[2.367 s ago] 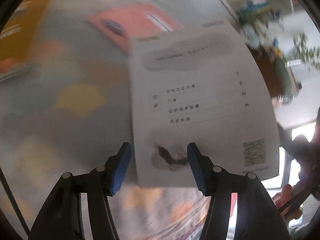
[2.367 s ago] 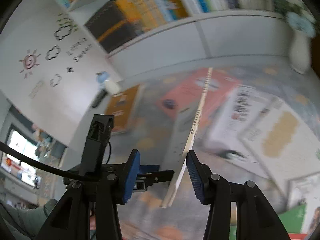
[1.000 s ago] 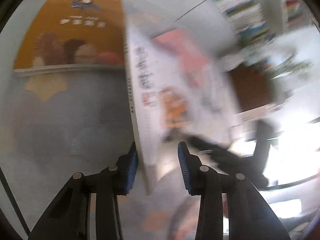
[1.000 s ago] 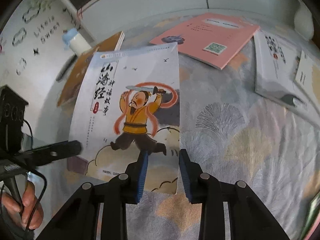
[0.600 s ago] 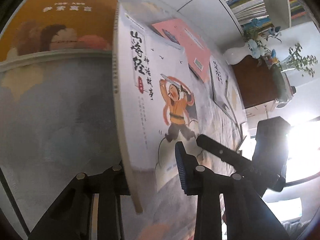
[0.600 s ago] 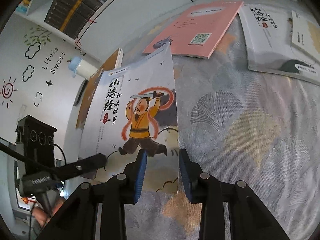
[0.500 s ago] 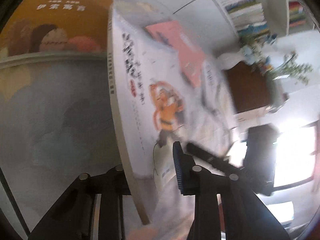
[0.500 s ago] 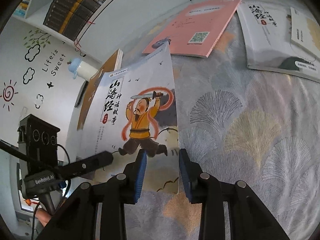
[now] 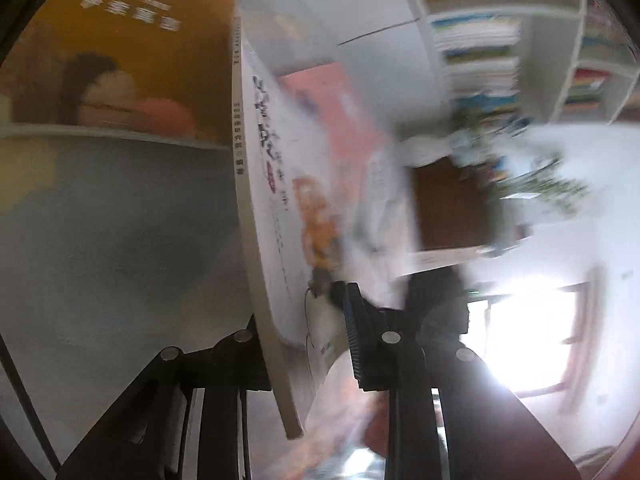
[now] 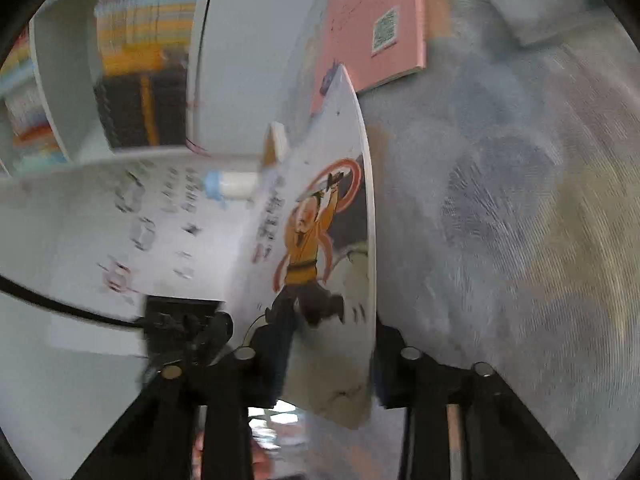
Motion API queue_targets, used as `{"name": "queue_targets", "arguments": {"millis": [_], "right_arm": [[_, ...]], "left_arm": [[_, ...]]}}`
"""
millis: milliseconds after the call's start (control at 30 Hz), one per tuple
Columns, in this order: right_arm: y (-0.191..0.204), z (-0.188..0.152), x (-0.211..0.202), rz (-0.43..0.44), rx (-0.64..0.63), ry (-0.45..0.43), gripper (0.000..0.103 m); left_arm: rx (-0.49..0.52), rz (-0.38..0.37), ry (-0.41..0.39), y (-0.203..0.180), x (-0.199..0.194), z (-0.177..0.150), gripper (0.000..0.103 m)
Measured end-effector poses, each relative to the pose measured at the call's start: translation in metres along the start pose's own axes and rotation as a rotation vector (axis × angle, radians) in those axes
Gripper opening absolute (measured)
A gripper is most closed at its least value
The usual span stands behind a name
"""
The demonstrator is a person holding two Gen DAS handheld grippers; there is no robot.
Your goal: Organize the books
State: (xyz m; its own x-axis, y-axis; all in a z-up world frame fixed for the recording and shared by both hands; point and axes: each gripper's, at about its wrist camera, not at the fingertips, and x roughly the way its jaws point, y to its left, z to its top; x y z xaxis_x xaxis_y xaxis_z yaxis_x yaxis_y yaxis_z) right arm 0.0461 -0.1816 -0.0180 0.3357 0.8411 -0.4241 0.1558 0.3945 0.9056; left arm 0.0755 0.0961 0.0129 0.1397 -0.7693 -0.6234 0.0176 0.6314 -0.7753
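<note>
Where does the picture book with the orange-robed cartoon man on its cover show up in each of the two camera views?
Left wrist view: the picture book runs up the middle, seen nearly edge-on, spine leftward, clamped in the left hand-held gripper.
Right wrist view: it fills the centre, cover facing left, its lower edge clamped in the right hand-held gripper.
Shared landmark: the pink book lying flat beyond it.
</note>
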Motion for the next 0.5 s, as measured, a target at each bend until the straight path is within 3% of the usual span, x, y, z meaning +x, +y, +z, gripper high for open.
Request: {"name": "queue_targets", "arguments": {"millis": [100, 133, 300, 400, 500], "right_arm": [[0.036, -0.008, 0.008, -0.219, -0.228, -0.005, 0.018], [0.046, -0.012, 0.011, -0.28, -0.298, -0.005, 0.017], [0.099, -0.038, 0.028, -0.503, -0.646, 0.015, 0.016], [0.121, -0.049, 0.033, -0.565, -0.782, 0.012, 0.016], [0.131, -0.064, 0.029, -0.601, -0.881, 0.009, 0.016]], "left_arm": [[0.106, 0.245, 0.022, -0.004, 0.005, -0.001, 0.024], [0.137, 0.278, 0.024, -0.006, 0.005, -0.003, 0.025], [0.286, 0.374, 0.012, -0.027, 0.007, -0.009, 0.025], [0.372, 0.404, -0.006, -0.042, 0.003, -0.012, 0.025], [0.403, 0.384, -0.03, -0.048, -0.006, -0.01, 0.024]]}}
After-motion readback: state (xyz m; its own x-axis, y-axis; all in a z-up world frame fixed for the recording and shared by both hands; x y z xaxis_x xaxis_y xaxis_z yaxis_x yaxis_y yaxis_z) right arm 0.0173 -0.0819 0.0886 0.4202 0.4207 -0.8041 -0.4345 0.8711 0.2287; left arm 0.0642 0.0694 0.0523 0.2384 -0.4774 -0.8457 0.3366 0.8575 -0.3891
